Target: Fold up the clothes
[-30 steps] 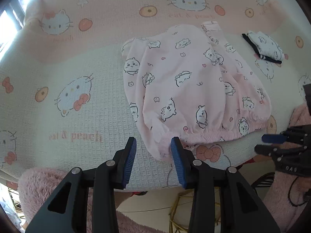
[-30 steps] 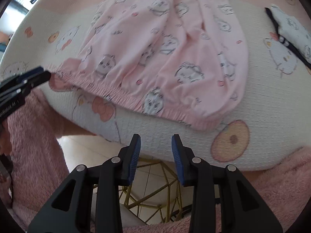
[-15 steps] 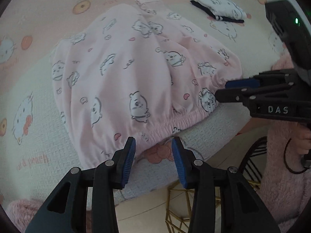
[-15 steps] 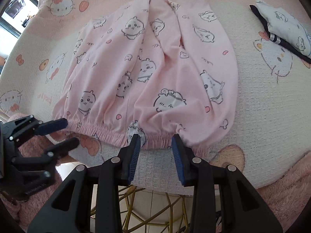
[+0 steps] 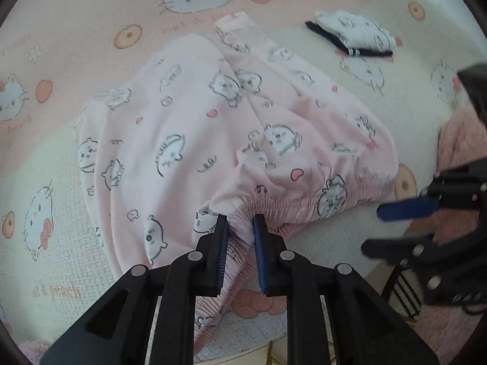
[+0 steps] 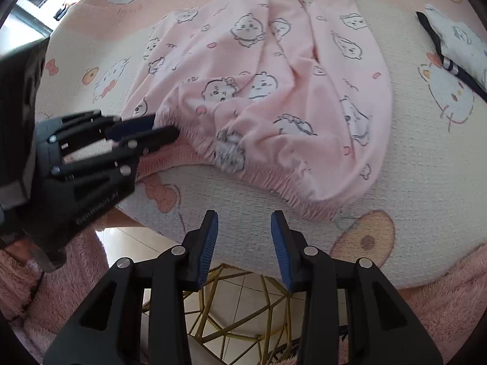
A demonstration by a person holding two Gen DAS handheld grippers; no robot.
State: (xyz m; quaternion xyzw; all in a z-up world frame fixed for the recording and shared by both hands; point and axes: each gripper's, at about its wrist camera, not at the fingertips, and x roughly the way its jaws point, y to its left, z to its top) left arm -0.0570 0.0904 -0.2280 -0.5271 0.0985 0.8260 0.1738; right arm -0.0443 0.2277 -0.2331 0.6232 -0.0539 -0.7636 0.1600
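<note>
As L gripper (image 5: 240, 222) pinches hem (image 5: 274, 205): R gripper (image 6: 245, 222) agape.

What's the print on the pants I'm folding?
Pale pink pants with small cartoon animal faces and tiny hearts; clearest in the right wrist view.

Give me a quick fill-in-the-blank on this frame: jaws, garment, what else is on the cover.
1. The left gripper has the pink garment's elastic ____ bunched between its jaws.
2. The right gripper is ____, with nothing between its jaws.
3. The folded white garment lies ____ from the pink one.
4. The cover under the clothes is printed with cartoon ____ faces.

Missing words: hem; open; apart; cat
</note>
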